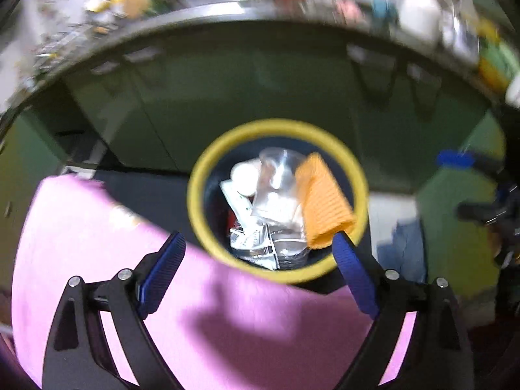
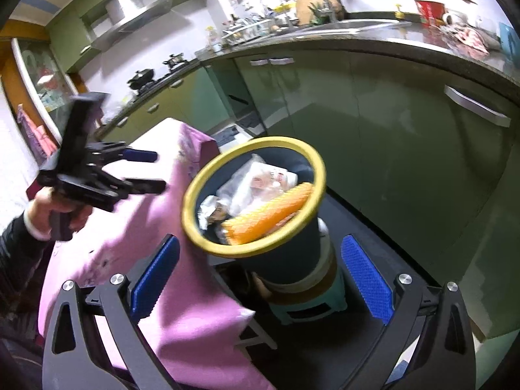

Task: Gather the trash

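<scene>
Left gripper: left gripper (image 1: 258, 253) hangs above the bin with its blue pads (image 1: 162, 273) spread wide and nothing between them; judged from the empty pads, its load is already in.
Right gripper: right gripper (image 2: 260, 276) also stands wide and empty, aimed at the bin's side wall, probably waiting its turn.
Bin: dark bin (image 2: 292, 260) with a yellow rim (image 1: 208, 175) sits on a small teal stool (image 2: 308, 308) on the floor, in front of the green cabinets (image 2: 373, 113), likely raised to be within easy reach.
Trash: orange ribbed cloth (image 1: 325, 201) leans against the inside of the rim, its lower end just beside the left gripper's right pad; clear plastic wrappers (image 1: 276, 188) and white crumpled pieces (image 1: 243, 175) lie under and beside it.
Pink cloth: pink cloth (image 2: 169, 227) drapes over something beside the bin, touching its rim on one side; what it covers is hidden.
Bench: cluttered bench (image 2: 357, 32) runs above the cabinets, well apart from both grippers.
Hand: person's hand (image 2: 58, 208) grips the left tool's handle, off to the bin's side.
</scene>
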`<state>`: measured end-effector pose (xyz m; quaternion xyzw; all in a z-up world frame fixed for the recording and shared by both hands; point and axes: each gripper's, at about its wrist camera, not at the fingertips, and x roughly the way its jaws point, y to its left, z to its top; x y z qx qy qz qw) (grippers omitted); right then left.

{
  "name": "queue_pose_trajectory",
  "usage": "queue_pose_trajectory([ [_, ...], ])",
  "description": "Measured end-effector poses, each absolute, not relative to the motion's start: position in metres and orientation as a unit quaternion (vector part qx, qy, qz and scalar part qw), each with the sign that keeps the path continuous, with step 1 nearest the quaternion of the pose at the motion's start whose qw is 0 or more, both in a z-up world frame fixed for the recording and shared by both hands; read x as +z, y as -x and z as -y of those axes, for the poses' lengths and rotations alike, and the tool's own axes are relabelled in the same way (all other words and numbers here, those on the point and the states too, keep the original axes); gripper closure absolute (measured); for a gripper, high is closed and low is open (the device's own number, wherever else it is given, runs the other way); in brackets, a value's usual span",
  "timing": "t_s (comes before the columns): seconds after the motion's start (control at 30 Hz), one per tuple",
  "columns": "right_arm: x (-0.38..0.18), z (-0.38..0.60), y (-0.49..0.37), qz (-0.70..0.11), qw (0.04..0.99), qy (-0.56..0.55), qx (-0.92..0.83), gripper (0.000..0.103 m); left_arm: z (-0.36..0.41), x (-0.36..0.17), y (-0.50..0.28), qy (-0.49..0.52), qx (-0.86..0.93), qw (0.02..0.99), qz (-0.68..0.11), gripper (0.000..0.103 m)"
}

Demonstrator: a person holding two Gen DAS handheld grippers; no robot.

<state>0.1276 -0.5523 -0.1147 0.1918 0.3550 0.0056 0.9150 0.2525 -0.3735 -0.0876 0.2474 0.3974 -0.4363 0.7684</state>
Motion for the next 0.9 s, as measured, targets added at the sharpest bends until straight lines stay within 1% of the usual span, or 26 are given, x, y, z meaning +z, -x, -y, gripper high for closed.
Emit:
queue_pose_trajectory([
  [0.03,-0.11,0.545,-0.127,-0.352,0.917,-0.186,0.011,0.005,0.354,-0.074,-0.239,-0.225,-0.429,0.788,-0.381,0.009],
  [0.1,-0.103,0.533,-0.125,-0.351,0.921,-0.17,0.01,0.005,0.318,-0.058,-0.218,-0.19,-0.402,0.82,-0.359,0.007],
  [0.17,-0.094,0.519,-0.122,-0.345,0.926,-0.153,0.007,0.005,0.278,-0.045,-0.194,-0.159,-0.367,0.849,-0.347,0.007],
  [0.33,-0.074,0.478,-0.113,-0.333,0.933,-0.129,0.032,0.005,0.179,-0.034,-0.146,-0.086,-0.258,0.901,-0.338,0.007],
  [0.47,-0.062,0.443,-0.107,-0.325,0.939,-0.104,0.049,0.005,0.094,-0.031,-0.114,-0.006,-0.152,0.928,-0.339,0.007],
  [0.57,-0.051,0.419,-0.1,-0.317,0.943,-0.084,0.062,0.005,0.044,-0.029,-0.087,0.03,-0.065,0.938,-0.339,0.007],
  [0.7,-0.034,0.392,-0.086,-0.298,0.951,-0.055,0.065,0.005,0.01,-0.018,-0.05,0.036,-0.002,0.952,-0.303,0.007],
  [0.9,-0.011,0.377,-0.052,-0.268,0.962,-0.037,0.05,0.005,-0.008,-0.006,-0.013,0.037,0.011,0.962,-0.27,0.007],
])
